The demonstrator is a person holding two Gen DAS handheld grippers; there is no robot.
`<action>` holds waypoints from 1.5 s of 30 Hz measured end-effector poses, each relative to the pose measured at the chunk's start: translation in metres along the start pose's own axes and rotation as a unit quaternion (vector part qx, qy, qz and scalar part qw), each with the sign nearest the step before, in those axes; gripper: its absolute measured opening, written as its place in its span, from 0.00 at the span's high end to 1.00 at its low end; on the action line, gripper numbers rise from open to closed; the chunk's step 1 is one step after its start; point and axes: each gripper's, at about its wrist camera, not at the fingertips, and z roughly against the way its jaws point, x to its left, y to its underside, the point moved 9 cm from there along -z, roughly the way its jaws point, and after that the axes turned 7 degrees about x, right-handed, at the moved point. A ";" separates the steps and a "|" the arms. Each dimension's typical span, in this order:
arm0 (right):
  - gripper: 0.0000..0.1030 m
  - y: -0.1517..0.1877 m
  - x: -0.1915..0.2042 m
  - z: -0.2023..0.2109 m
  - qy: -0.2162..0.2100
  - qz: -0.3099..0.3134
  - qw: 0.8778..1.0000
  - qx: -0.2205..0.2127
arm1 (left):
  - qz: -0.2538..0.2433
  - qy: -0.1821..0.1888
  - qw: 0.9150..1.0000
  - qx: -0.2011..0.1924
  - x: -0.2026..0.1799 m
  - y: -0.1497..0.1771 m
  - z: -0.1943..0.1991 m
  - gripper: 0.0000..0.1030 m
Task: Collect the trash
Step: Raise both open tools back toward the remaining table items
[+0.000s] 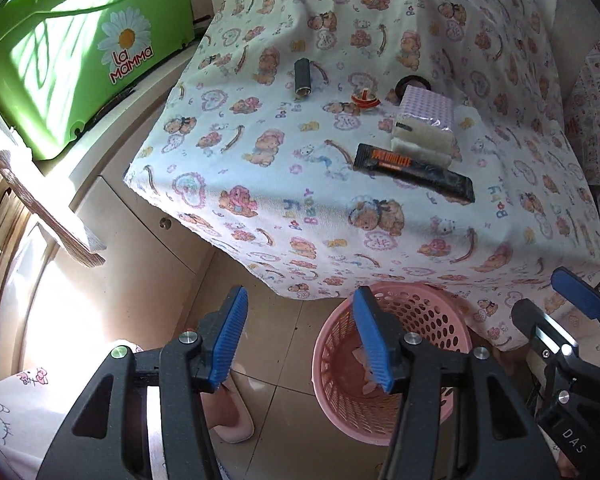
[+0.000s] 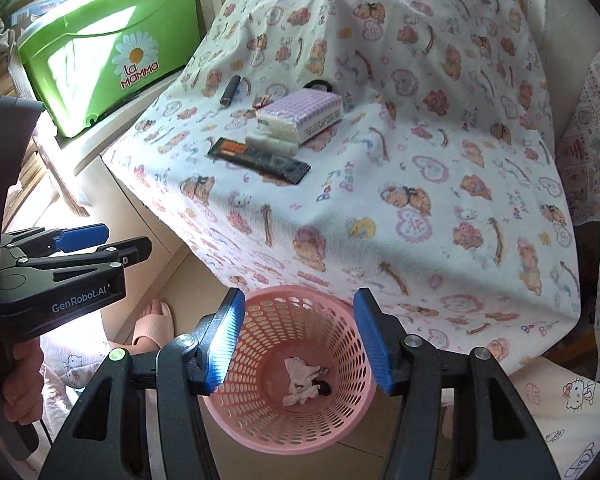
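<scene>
We hold both grippers low in front of a table draped in a soft, matte cloth (image 1: 340, 216) printed with teddy bears, hearts and "Baby" lettering; it hangs in loose folds over the front edge. The left gripper (image 1: 306, 338) has its ribbed blue pads (image 1: 232, 336) spread wide apart with nothing between them. The right gripper (image 2: 300, 340) is likewise spread and empty, its black plastic arms angling out from the hinge bolts. It sits directly above a round pink plastic basket (image 2: 260, 412) on the tiled floor, whose walls are perforated with rows of oval holes. Inside, on the bottom, lie a crumpled white tissue (image 2: 300, 384) and a small dark scrap (image 2: 324, 389) touching it.

On the cloth, the flat black wrapper (image 2: 260, 159) with orange print lies nearest the table's front edge, long and crinkled. Just behind it, touching or nearly so, is a rectangular pack (image 2: 300, 114) in glossy film, lilac-checked on top and white on the sides. Beside the pack's far left corner sits a small red-and-white piece (image 1: 365, 100), and behind it a dark round ring (image 1: 410, 84). Well apart to the left lies a short dark cylinder (image 1: 302, 77) on its side.

A glossy green plastic tub (image 2: 100, 44) with a daisy sticker stands on a cabinet left of the table.
</scene>
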 end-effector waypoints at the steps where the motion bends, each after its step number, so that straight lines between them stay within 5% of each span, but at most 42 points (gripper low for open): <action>1: 0.42 -0.005 -0.002 0.005 0.002 -0.001 1.000 -0.012 | -0.004 0.001 1.000 -0.010 0.000 -0.008 0.009 0.44; 12: 0.38 -0.029 -0.034 0.023 0.009 -0.044 0.997 -0.056 | -0.026 -0.011 0.993 -0.111 -0.005 -0.096 0.077 0.38; 20: 0.38 -0.065 -0.040 0.041 0.020 -0.008 0.997 -0.078 | -0.029 -0.015 0.992 -0.121 0.001 -0.117 0.072 0.37; 25: 0.35 -0.101 -0.054 0.050 0.019 -0.010 0.995 -0.098 | -0.022 -0.018 0.989 -0.143 0.008 -0.125 0.076 0.27; 29: 0.33 -0.104 -0.068 0.037 0.028 -0.030 0.993 -0.108 | -0.016 -0.009 0.993 -0.119 0.013 -0.115 0.054 0.27; 38: 0.33 -0.080 -0.082 -0.005 0.016 -0.060 0.997 -0.050 | 0.028 0.008 0.998 -0.065 0.026 -0.097 0.013 0.27; 45: 0.33 -0.077 -0.071 -0.015 -0.001 -0.060 0.998 -0.034 | 0.052 0.002 0.997 -0.057 0.040 -0.096 0.010 0.27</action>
